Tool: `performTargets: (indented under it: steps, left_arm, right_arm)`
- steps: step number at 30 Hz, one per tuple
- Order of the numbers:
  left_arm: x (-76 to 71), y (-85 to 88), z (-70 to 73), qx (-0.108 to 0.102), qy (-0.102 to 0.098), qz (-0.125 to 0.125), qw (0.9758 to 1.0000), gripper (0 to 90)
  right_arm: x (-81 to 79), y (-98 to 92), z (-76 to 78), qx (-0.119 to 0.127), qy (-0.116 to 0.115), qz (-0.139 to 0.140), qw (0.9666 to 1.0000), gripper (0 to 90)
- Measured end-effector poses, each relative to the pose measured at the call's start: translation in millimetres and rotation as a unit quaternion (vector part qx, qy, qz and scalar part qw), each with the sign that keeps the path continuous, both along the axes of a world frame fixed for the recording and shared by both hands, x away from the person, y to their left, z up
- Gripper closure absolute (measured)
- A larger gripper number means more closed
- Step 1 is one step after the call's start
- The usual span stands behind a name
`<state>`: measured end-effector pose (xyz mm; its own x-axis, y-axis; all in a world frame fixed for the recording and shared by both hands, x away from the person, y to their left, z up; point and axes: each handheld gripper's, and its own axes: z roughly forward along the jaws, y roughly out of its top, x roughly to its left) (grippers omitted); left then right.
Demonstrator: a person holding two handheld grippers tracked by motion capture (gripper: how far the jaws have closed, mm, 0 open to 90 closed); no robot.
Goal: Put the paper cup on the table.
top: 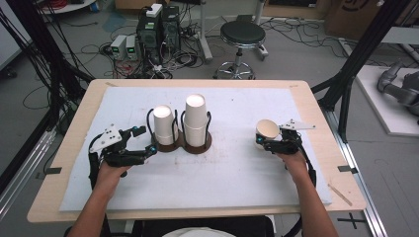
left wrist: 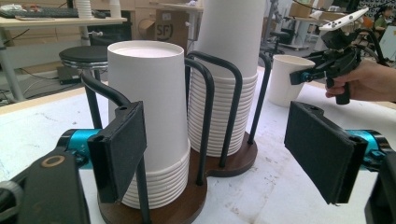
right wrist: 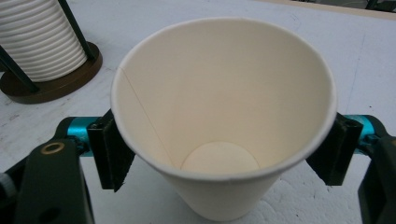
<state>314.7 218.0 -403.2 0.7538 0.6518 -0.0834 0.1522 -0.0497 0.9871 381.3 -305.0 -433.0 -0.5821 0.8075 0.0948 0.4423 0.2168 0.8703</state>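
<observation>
Two stacks of upturned white paper cups stand in a black wire holder on a brown base: a shorter stack on the left and a taller stack on the right. My left gripper is open just left of the holder; in the left gripper view its pads flank the shorter stack without touching it. A single cup stands upright on the white mat at the right. My right gripper is open around that cup, with its pads at the cup's sides.
The white foam mat covers most of the wooden table. Beyond the far edge stand a black stool and computer boxes with cables on the floor. Black frame posts rise at both sides.
</observation>
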Motion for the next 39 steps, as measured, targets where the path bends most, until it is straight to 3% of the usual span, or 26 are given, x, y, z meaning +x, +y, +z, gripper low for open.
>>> performTargets:
  steps: [15,24,33,39]
  left_arm:
    - [1.3,-1.0,-0.1,-0.001,0.001,0.000,1.0000,21.0]
    - [1.3,0.6,0.1,-0.002,0.001,0.002,1.0000,21.0]
    - [1.4,0.4,0.2,-0.006,0.005,0.003,1.0000,21.0]
    - [1.7,0.4,0.8,-0.009,0.009,0.001,0.9999,21.0]
  right_arm:
    - [-14.3,-14.9,2.8,0.001,0.000,0.001,1.0000,21.6]
    - [-36.4,-26.6,8.0,-0.011,-0.005,0.009,0.9999,21.7]
    - [-61.6,-47.3,16.1,0.010,-0.017,0.006,0.9998,21.7]
    - [-73.1,-48.8,26.4,0.026,-0.035,0.010,0.9990,21.6]
